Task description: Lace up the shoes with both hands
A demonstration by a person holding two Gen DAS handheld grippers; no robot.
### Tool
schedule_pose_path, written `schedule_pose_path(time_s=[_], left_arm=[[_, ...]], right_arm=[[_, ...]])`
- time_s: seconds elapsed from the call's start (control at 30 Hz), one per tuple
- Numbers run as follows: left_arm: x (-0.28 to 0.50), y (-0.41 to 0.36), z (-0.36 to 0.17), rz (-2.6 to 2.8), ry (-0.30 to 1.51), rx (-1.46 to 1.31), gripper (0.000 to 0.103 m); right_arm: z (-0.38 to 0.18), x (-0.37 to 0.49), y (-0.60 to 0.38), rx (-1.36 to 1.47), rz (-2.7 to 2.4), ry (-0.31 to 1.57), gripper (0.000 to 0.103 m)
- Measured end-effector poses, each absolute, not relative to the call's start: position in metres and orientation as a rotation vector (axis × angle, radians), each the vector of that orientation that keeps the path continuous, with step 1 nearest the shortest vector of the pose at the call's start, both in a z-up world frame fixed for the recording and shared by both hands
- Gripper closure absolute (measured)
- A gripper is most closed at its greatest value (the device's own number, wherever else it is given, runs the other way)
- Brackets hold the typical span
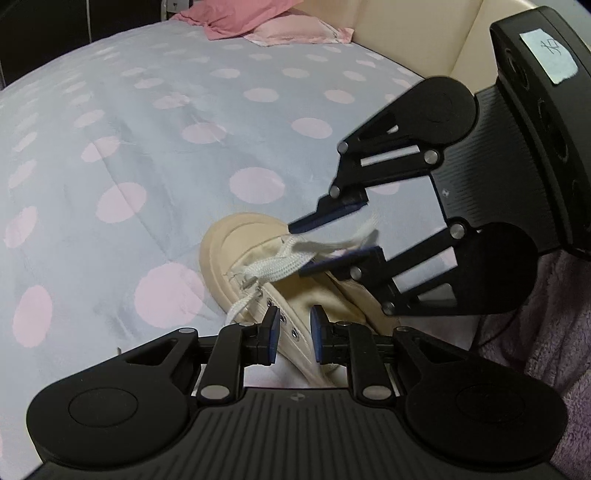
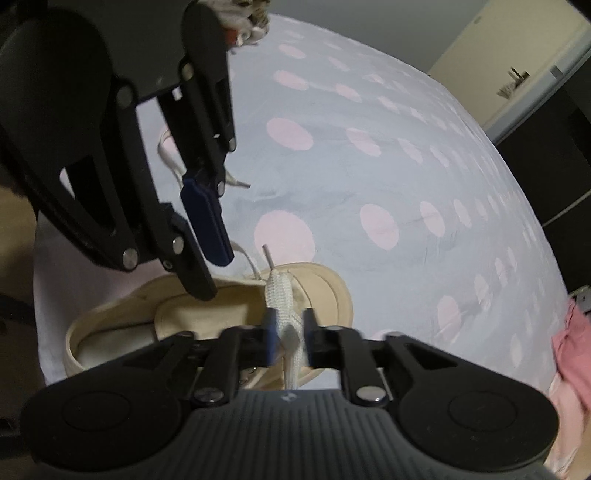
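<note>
A beige canvas shoe (image 1: 236,240) (image 2: 325,284) lies on its side on the bedspread, with a white flat lace (image 1: 280,264) (image 2: 279,291) threaded near its toe. My left gripper (image 1: 294,325) (image 2: 214,275) straddles the shoe's eyelet edge. Its pads stand a little apart, and I cannot tell whether they press the canvas. My right gripper (image 2: 290,328) (image 1: 297,249) is open over the toe end. The lace runs loose between its pads, and a gap shows on both sides of it. The lace's metal tip (image 2: 267,256) points up beyond the shoe.
A grey-blue bedspread with pink dots (image 1: 147,166) (image 2: 388,166) fills both views. A pink pillow and cloth (image 1: 258,22) lie at its far end beside a cream headboard (image 1: 406,33). A fuzzy lilac sleeve (image 1: 554,332) is at the right. Dark furniture (image 2: 546,166) borders the bed.
</note>
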State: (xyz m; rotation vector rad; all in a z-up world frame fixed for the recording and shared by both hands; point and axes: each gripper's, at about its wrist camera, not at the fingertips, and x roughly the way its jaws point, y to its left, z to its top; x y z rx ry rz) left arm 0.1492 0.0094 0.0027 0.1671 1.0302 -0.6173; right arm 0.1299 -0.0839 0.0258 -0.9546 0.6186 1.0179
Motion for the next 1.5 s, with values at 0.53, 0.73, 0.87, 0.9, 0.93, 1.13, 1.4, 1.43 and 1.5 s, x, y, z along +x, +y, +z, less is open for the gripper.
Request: schedule_pose_path(time_s=[0.53,0.73,0.87,0.9,0.93,1.13,1.4,1.43,1.5], left_arm=[[0.154,0.009,0.003,-0.598,1.055,0.191,0.089],[0.154,0.016,0.002,-0.577,1.067,0.194,0.089],[0.153,0.019,0.002,-0.571,1.066,0.199,0.089],[0.153,0.019,0.002,-0.57,1.066,0.199,0.089],[0.153,0.019,0.002,-0.57,1.065,0.2,0.089],[0.148,0.017,0.001,-0.572,1.058,0.208,0.089],[0.15,0.004,0.001,-0.571,1.056,0.202,0.089],[0.149,0.004,0.002,-0.582,1.051,0.207,0.089],[0.148,0.006,0.006,-0.605,1.039,0.223,0.089]], right_arm=[[0.013,0.139,-0.078,-0.863,1.054,0.629,0.099],[0.019,0.13,-0.082,-0.857,1.034,0.709,0.099],[0.013,0.125,-0.082,-0.879,1.015,0.747,0.099],[0.012,0.125,-0.083,-0.873,1.01,0.757,0.099],[0.012,0.126,-0.083,-0.869,1.009,0.763,0.099],[0.008,0.126,-0.081,-0.879,1.015,0.775,0.099],[0.006,0.125,-0.076,-0.898,1.028,0.756,0.099],[0.007,0.125,-0.075,-0.899,1.028,0.752,0.099],[0.007,0.125,-0.074,-0.899,1.027,0.745,0.099]])
